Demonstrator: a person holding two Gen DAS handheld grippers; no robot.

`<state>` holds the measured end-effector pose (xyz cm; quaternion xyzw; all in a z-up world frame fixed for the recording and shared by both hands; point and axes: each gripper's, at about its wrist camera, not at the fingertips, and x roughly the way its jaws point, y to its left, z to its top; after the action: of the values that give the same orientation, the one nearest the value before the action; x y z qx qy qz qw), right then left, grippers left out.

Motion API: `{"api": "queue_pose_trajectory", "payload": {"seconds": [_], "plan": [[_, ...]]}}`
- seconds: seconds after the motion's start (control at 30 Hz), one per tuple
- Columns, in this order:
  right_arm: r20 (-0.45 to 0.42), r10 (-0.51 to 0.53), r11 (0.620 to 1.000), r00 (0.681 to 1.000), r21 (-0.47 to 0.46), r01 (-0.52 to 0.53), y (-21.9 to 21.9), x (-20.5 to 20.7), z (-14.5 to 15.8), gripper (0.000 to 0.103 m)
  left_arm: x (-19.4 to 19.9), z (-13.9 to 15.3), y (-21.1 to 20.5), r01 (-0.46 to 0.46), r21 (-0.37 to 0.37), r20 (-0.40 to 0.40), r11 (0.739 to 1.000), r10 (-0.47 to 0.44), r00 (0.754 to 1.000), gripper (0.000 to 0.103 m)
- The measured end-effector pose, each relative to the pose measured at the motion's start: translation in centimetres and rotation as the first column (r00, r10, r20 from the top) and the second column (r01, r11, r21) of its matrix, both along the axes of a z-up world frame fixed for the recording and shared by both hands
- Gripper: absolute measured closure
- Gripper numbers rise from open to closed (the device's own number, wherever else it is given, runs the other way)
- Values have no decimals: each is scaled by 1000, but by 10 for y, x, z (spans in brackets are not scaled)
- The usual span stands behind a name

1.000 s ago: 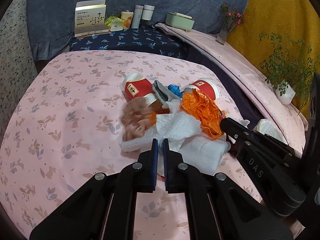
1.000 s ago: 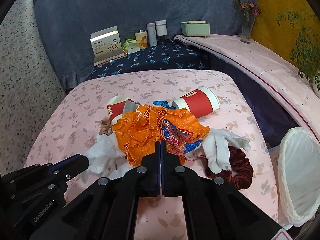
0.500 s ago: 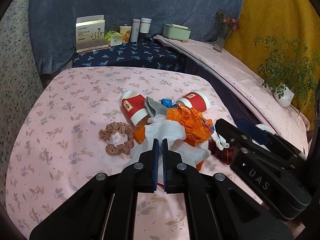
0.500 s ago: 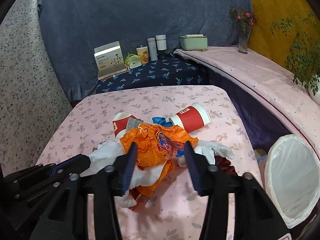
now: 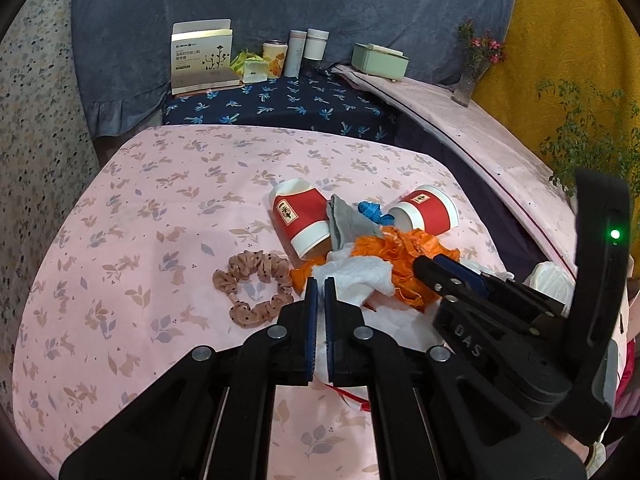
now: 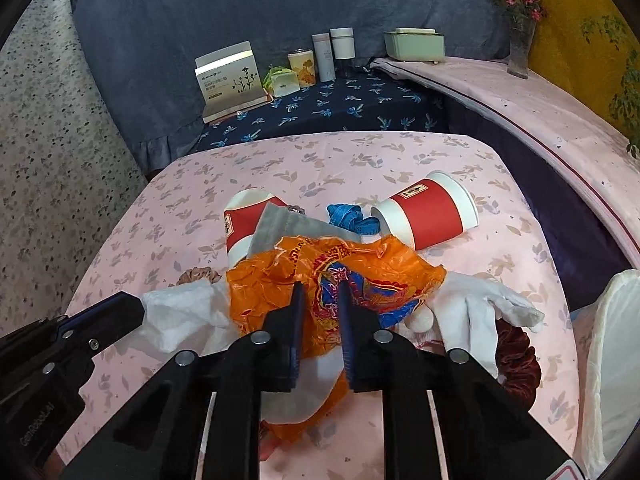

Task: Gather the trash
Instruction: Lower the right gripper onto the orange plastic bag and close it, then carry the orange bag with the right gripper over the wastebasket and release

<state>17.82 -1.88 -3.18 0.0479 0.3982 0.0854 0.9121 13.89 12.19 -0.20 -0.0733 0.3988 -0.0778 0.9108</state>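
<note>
Left to right on the pink floral tabletop (image 5: 120,240): a beige scrunchie (image 5: 256,292) at 9 o'clock of the trash heap; the left claw (image 5: 320,284), jaws nearly together, pinching white tissue (image 5: 356,276); the right claw (image 6: 320,292), jaws just closing, narrow, gripping the orange wrapper (image 6: 280,280); a white-lined bin (image 6: 612,360) at 3 o'clock.

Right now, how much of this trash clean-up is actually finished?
Nothing is visibly binned yet: everything lies on the pink cloth. In hand: the left gripper pinches the white tissue; the right gripper has just been closing its jaws on the orange plastic bag. Left: both red cups and the trip to the white-lined bin.
</note>
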Motion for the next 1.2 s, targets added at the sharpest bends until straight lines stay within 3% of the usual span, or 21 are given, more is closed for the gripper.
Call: {"api": "queue_pose_trajectory", "payload": {"seconds": [0.2,0.4,0.73,0.97,1.2], "plan": [[69,-25,999,997,-24,27,-10,-14,24,97,0,11,-6,12,-8,19,1000,-12,1000,100],[129,-70,997,989,-16,72,-37,-35,53,97,-9,40,-27,50,1,78,999,-50,996,100],[183,-173,984,968,1,176,-106,-74,79,97,-23,78,-94,151,6,141,989,-150,979,100],[175,-278,960,945,20,279,-165,-100,75,97,-34,83,-164,271,14,140,962,-271,952,101],[155,-390,921,908,35,389,-221,-121,65,97,-41,79,-228,393,-9,128,919,-389,912,100]]}}
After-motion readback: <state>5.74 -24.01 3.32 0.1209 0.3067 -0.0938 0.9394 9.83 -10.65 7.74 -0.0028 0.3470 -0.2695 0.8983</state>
